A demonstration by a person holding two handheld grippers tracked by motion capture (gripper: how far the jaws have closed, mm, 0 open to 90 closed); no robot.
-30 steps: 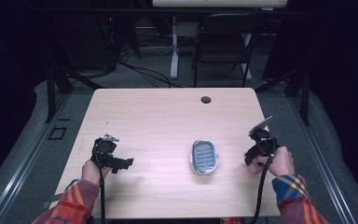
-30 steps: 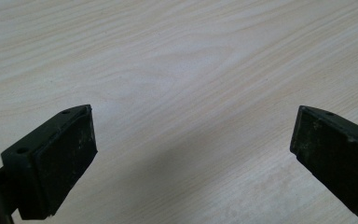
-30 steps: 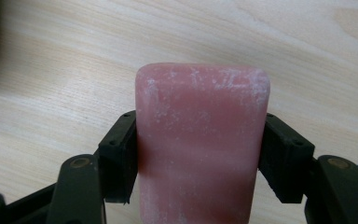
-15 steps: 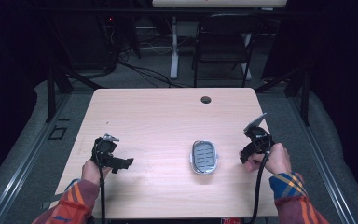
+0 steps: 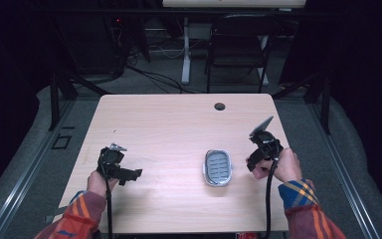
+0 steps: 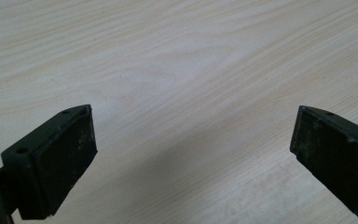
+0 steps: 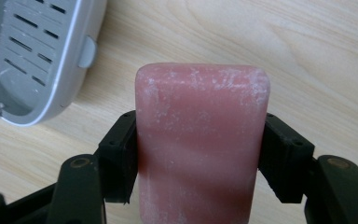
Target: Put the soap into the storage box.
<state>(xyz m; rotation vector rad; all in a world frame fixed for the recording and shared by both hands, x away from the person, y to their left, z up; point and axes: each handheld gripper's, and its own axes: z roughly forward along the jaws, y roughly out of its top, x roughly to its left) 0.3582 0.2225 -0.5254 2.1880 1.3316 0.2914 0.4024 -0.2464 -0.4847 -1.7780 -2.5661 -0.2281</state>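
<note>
A pink bar of soap (image 7: 200,140) stands between the pads of my right gripper (image 7: 200,156), which is shut on its two long sides. The right gripper (image 5: 253,163) hovers just right of a grey slotted soap dish (image 5: 217,167) that lies on the wooden table (image 5: 179,124); in the right gripper view the dish (image 7: 32,51) sits at the upper left, empty. My left gripper (image 5: 132,176) rests low over the table's front left, its jaws wide open with only bare wood between them (image 6: 193,144).
A small dark round grommet (image 5: 220,106) sits near the table's far edge. A chair (image 5: 238,45) and a desk leg stand on the floor beyond the table. Dark frame bars flank both sides.
My right gripper has moved left toward the soap dish and risen a little with the soap. The left gripper has stayed in place.
</note>
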